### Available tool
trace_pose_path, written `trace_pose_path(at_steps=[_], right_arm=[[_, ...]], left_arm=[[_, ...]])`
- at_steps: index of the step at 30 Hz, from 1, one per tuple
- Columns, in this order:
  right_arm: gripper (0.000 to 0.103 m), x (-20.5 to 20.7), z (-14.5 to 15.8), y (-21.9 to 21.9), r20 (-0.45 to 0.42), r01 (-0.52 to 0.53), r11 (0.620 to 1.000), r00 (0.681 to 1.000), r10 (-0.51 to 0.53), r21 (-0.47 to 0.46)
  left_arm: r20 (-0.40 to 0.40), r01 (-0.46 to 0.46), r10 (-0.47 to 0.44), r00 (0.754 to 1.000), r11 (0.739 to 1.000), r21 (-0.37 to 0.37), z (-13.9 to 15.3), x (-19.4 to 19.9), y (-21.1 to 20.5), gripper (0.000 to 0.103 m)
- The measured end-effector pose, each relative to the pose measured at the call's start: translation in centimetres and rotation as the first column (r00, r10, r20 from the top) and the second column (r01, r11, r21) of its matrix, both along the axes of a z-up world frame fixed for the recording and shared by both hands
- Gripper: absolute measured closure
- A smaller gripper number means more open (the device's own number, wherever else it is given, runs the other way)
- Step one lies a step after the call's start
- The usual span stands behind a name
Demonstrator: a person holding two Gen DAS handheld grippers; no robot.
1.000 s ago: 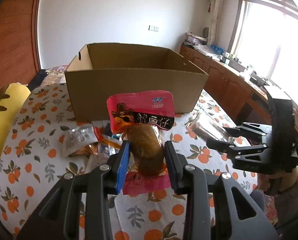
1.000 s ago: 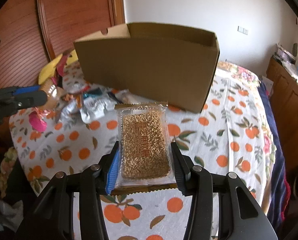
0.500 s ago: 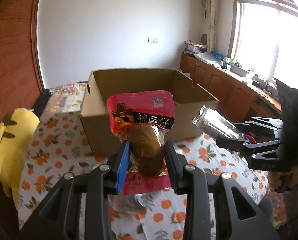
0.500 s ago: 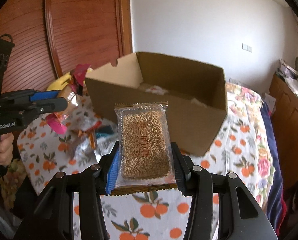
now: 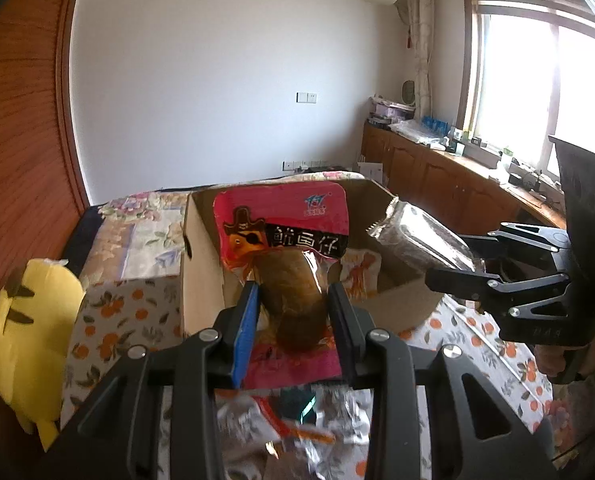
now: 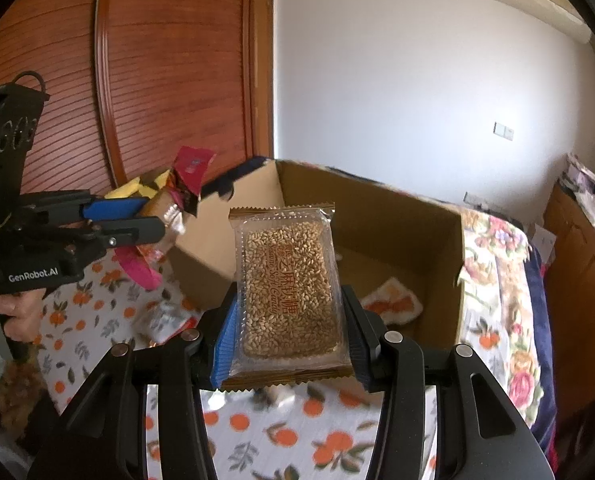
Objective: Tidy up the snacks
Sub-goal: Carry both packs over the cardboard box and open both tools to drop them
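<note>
My left gripper (image 5: 293, 312) is shut on a red squid snack packet (image 5: 285, 240), held upright over the near wall of the open cardboard box (image 5: 201, 264). My right gripper (image 6: 289, 320) is shut on a clear sesame candy packet (image 6: 287, 280), raised in front of the same box (image 6: 417, 232). In the left wrist view the right gripper (image 5: 453, 268) comes in from the right with its packet (image 5: 421, 240) over the box's right edge. In the right wrist view the left gripper (image 6: 137, 220) and its red packet (image 6: 185, 176) hang at the left. One white and orange packet (image 6: 393, 304) lies inside the box.
The box stands on a bed covered with an orange-print cloth (image 6: 297, 432). Loose snack packets (image 5: 281, 432) lie on the cloth in front of the box. A yellow cushion (image 5: 25, 340) sits at the left, by a wooden headboard (image 6: 157, 72). Wooden cabinets (image 5: 437, 184) run under the window.
Both grippers rose and came closer to the box with their packets. The box's inside now shows from above, and the loose packets have dropped to the bottom of both views.
</note>
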State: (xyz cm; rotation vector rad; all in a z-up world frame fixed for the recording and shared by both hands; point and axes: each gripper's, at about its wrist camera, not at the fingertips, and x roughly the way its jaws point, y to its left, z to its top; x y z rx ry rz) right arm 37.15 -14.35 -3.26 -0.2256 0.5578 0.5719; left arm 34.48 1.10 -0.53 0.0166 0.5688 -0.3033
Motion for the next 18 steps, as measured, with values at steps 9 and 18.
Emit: trace_pose_path(at_steps=[9,18], right_arm=[[0.056,5.4,-0.3,0.9,-0.005,-0.017,0.999,1.000,0.017,0.039],[0.056,9.9,-2.9,1.5,-0.044,-0.008,0.999,0.999,0.010,0.032]], left_arm=[[0.009,0.004,-0.004,1.000,1.000,0.022,-0.5,4.7,-0.7,0.069],[-0.026,-0.002,0.002,1.000,1.000,0.013,-2.7,9.1,-0.7,0.069]])
